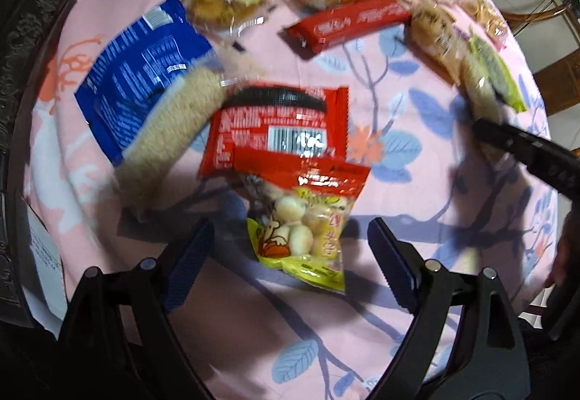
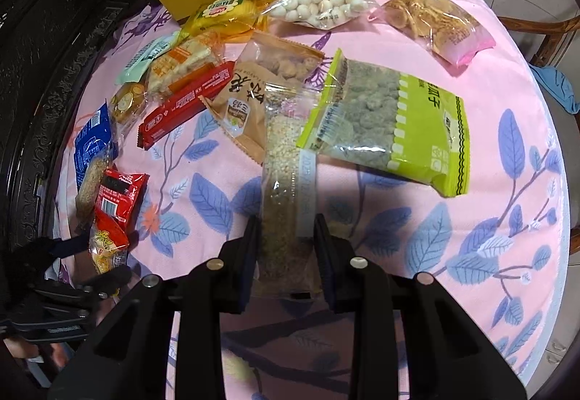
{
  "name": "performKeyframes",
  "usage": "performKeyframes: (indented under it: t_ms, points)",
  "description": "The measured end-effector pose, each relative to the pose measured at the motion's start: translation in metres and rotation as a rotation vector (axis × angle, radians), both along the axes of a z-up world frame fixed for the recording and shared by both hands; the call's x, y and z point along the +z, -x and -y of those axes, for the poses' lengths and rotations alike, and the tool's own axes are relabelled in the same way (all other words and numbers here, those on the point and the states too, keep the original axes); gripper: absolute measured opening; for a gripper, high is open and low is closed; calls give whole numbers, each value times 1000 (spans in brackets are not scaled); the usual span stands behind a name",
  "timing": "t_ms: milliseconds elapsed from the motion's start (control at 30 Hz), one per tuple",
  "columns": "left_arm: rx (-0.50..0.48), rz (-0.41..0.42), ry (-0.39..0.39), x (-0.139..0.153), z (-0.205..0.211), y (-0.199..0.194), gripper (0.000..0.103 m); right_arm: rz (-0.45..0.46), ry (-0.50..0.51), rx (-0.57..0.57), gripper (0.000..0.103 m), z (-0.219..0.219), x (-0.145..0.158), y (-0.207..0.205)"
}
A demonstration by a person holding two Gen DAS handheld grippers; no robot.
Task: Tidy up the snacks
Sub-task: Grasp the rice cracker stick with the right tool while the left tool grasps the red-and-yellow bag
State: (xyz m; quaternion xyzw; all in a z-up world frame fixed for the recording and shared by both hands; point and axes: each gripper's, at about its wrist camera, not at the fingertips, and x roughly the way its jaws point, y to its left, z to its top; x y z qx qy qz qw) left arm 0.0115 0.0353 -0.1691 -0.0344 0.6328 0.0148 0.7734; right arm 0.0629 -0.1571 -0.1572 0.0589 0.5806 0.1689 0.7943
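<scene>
While snacks crowd tablecloth (image 2: 453, 218) | green packet (image 2: 398, 124) overlaps grain bar (image 2: 286, 182)

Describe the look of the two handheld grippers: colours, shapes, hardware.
Both are black plastic, with angular linkage arms joined by round silver pivot pins. The left gripper has dark blue finger pads with a fine ribbed, toothed texture. The right gripper has flat pads that look black. No cables, sleeves or readable markings show.

The right gripper (image 2: 286, 247) clamps the near end of a long clear packet of pale grain bar (image 2: 286, 182) on the pink leaf-print tablecloth (image 2: 471, 182). A green-edged snack bag (image 2: 391, 124) overlaps the packet's far end. At lower left, the left gripper (image 2: 90, 273) stands over a small red-and-yellow snack packet (image 2: 107, 247).
</scene>
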Motion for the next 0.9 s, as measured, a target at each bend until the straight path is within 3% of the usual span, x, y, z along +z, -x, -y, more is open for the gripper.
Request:
performKeyframes:
  t_ms: [100, 200, 333, 633, 900]
  points:
    - [-7, 39, 9, -4, 2, 1, 86, 8, 2, 1, 31, 1, 0, 2]
    - [-25, 102, 20, 0, 4, 2, 58, 17, 10, 0, 31, 0, 1, 4]
    - [-4, 128, 33, 2, -2, 3, 39, 21, 22, 1, 31, -2, 1, 4]
    - [-54, 201, 66, 38, 15, 12, 36, 25, 21, -25, 30, -3, 1, 6]
    - [-66, 253, 82, 61, 30, -32, 36, 86, 7, -32, 30, 5, 32, 12]
